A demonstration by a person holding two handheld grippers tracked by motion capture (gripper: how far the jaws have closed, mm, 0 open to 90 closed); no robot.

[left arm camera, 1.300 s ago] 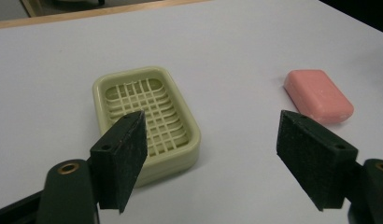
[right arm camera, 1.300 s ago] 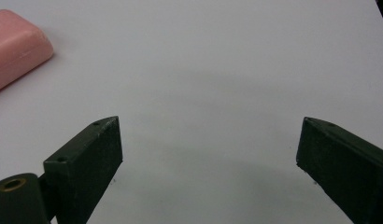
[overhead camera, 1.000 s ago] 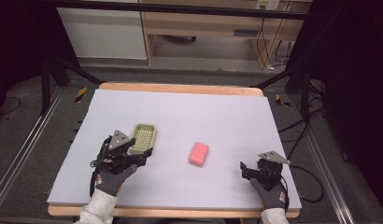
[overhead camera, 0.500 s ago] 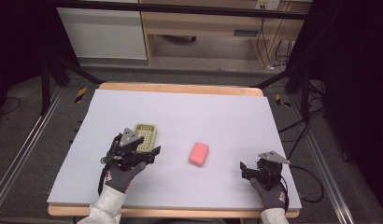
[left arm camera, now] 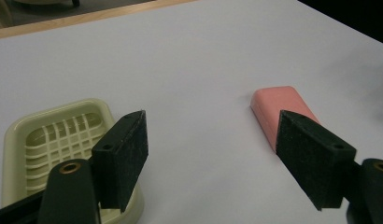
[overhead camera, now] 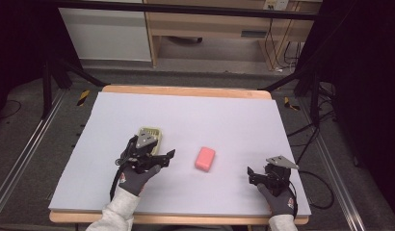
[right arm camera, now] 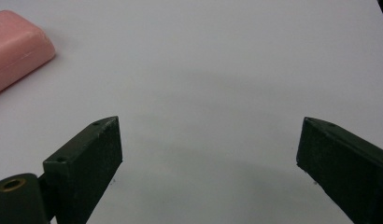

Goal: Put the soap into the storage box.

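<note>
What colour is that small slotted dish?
Pale yellow-cream slotted plastic dish, clearest in the left gripper view.

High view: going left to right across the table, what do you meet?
Left gripper partly over the cream soap dish → pink soap bar → right gripper.

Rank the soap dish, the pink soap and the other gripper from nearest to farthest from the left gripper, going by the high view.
From the left gripper:
1. Soap dish, just behind it, partly under the hand.
2. Pink soap, a little way to its right on the table.
3. Right gripper, farthest, near the table's right front corner.
</note>
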